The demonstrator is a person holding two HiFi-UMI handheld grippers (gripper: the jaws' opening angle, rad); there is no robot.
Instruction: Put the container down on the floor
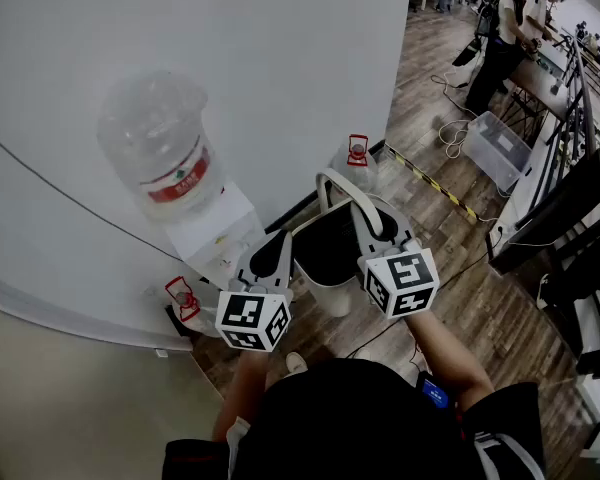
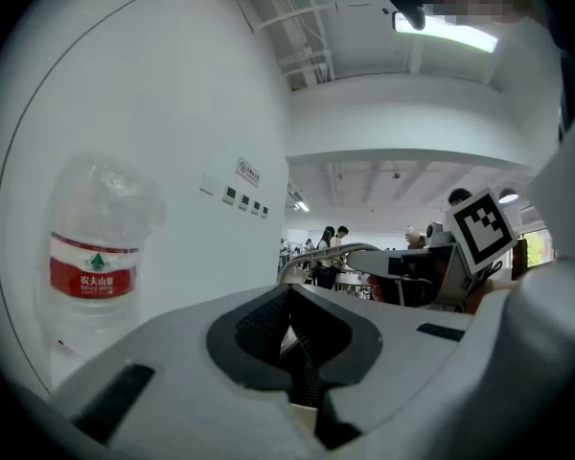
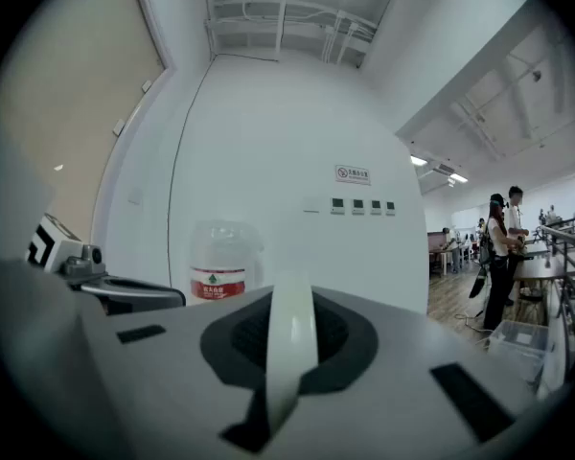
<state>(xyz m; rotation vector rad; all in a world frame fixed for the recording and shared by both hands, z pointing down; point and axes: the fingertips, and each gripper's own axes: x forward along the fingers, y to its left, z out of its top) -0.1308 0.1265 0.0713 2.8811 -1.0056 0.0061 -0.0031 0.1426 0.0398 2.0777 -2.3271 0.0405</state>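
Observation:
A white container [image 1: 329,290] with a dark inside hangs above the wooden floor between my two grippers. Its white bail handle [image 1: 342,187] arches up over it. My right gripper [image 1: 376,230] is shut on that handle, which shows as a white strip [image 3: 289,326] running between the pads in the right gripper view. My left gripper [image 1: 278,255] sits at the container's left rim, its dark pads [image 2: 268,329] closed with a thin pale edge between them. The handle's arc [image 2: 318,254] and the right gripper's marker cube [image 2: 481,232] show beyond the left jaws.
A water dispenser [image 1: 216,234] with a big clear bottle [image 1: 160,154] stands against the white wall at left. Bottles with red caps [image 1: 357,155] [image 1: 184,302] sit on the floor beside it. Farther right are striped floor tape [image 1: 432,184], a clear bin [image 1: 496,148], cables and people [image 1: 506,38].

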